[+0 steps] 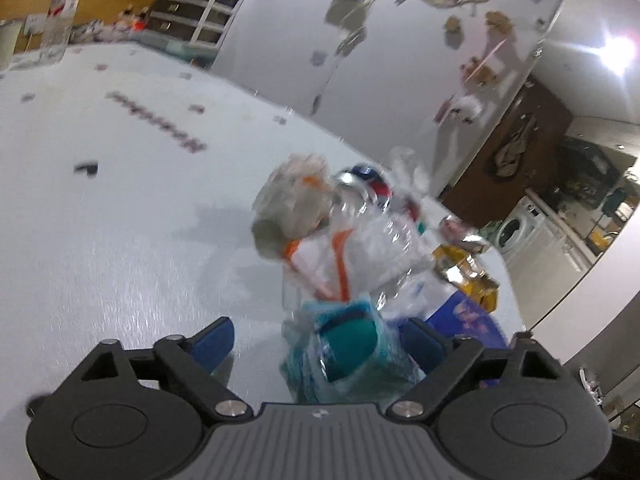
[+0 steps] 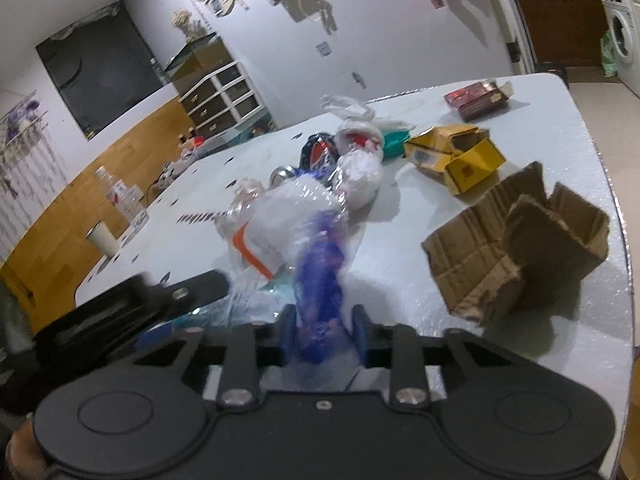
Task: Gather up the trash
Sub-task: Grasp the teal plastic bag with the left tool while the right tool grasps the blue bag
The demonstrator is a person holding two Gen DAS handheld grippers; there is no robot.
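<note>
A heap of trash lies on the white table (image 1: 100, 220): a clear plastic bag (image 1: 360, 248) with white and orange wrappers, a crushed can (image 1: 360, 180) and knotted white bags (image 2: 360, 168). My left gripper (image 1: 320, 340) is open, with a teal-labelled plastic package (image 1: 344, 348) between its blue fingers. My right gripper (image 2: 322, 328) is shut on a blue and white plastic wrapper (image 2: 320, 272) at the near edge of the heap. The left gripper shows as a dark shape at the left of the right wrist view (image 2: 160, 300).
A torn cardboard box (image 2: 520, 248) lies to the right of the heap. A yellow carton (image 2: 456, 156) and a red box (image 2: 476, 98) lie behind it. A water bottle (image 1: 60, 20) and a paper cup (image 2: 104, 238) stand at the table's far left side. The table edge (image 2: 624, 240) runs along the right.
</note>
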